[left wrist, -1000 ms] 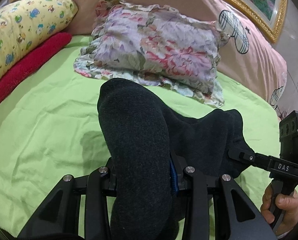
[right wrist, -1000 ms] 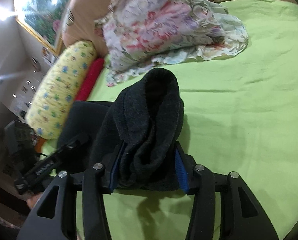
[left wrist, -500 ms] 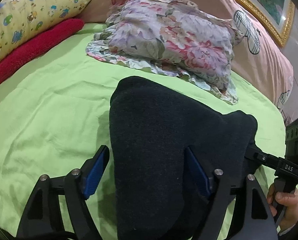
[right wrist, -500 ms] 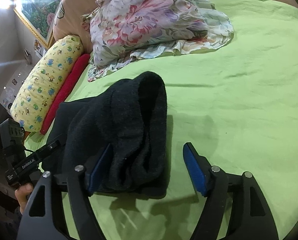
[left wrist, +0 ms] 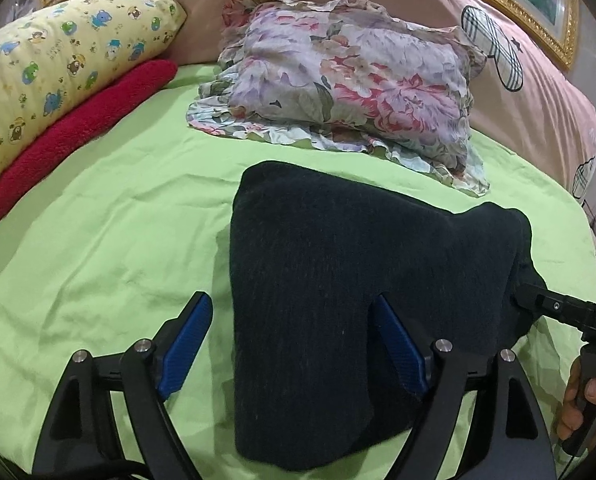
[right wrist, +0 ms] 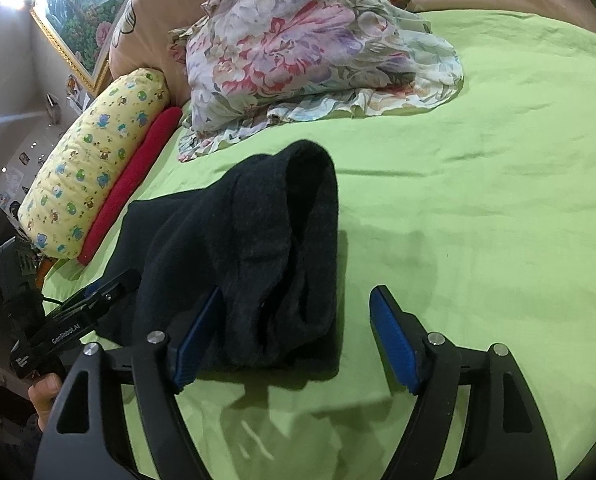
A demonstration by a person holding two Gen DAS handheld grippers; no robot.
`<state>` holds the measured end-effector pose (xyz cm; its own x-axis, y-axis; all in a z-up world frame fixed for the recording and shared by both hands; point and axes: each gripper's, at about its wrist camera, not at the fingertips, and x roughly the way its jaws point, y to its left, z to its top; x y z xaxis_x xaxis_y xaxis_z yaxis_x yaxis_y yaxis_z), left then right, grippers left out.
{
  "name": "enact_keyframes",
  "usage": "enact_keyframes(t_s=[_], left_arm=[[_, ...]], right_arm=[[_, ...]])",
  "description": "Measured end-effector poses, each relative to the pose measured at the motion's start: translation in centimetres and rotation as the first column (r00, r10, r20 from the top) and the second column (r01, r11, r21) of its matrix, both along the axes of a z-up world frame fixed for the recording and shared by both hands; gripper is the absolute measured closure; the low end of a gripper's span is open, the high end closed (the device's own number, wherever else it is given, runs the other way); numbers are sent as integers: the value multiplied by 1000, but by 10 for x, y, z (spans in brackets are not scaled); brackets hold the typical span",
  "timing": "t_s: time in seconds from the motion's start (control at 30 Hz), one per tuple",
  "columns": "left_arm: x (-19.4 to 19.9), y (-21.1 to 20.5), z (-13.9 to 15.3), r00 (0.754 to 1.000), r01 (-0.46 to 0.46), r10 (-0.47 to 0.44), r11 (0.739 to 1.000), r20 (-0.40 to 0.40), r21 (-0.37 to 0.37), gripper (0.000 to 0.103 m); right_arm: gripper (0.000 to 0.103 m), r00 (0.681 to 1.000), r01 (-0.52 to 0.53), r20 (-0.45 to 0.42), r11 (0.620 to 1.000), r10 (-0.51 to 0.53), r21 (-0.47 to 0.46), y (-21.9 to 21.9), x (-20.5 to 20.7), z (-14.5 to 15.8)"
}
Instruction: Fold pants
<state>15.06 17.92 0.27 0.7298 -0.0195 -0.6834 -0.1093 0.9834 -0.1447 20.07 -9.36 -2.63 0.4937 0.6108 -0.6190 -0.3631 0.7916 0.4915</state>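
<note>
Both jaws just opened wide: left gripper [left wrist: 290, 344] and right gripper [right wrist: 298, 332] letting dark pants [left wrist: 358, 280] settle folded on green sheet [right wrist: 478, 220].

pants [left wrist: 338, 300] on bed [left wrist: 118, 240], before pillow [left wrist: 350, 72]

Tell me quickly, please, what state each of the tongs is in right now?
Left tongs: open, just widened, dark pants lying loose between the pads.
Right tongs: open, just widened, the pants' folded end between them, not clamped.
</note>
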Motion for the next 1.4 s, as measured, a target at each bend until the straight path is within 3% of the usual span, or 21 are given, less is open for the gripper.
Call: enact_keyframes(t_s=[0.23, 0.4, 0.67, 0.8, 0.97, 1.13, 1.4], left_arm=[[-23, -4, 12, 1000, -7, 6, 997, 13, 74, 19], [-41, -7, 16, 1000, -2, 0, 995, 11, 104, 17], [-62, -2, 13, 999, -27, 24, 991, 30, 130, 13], [-71, -7, 15, 999, -12, 6, 987, 34, 159, 12], [-86, -22, 21, 998, -50, 34, 948, 58, 314, 12], [-100, -33, 28, 996, -54, 23, 920, 86, 389, 3], [-105, -39, 31, 994, -51, 14, 936, 108, 348, 3]], right_arm=[[25, 1000, 2, 26, 999, -3, 42, -5, -19, 10], [18, 994, -27, 106, 999, 23, 44, -3, -38, 23], [15, 963, -96, 243, 992, 113, -83, 16, -75, 37], [15, 961, -99, 247, 989, 123, -107, 18, -82, 37], [15, 965, -81, 238, 987, 113, -140, 16, -88, 34], [15, 959, -87, 255, 984, 126, -158, 18, -98, 36], [14, 951, -102, 269, 978, 150, -185, 31, -106, 34]])
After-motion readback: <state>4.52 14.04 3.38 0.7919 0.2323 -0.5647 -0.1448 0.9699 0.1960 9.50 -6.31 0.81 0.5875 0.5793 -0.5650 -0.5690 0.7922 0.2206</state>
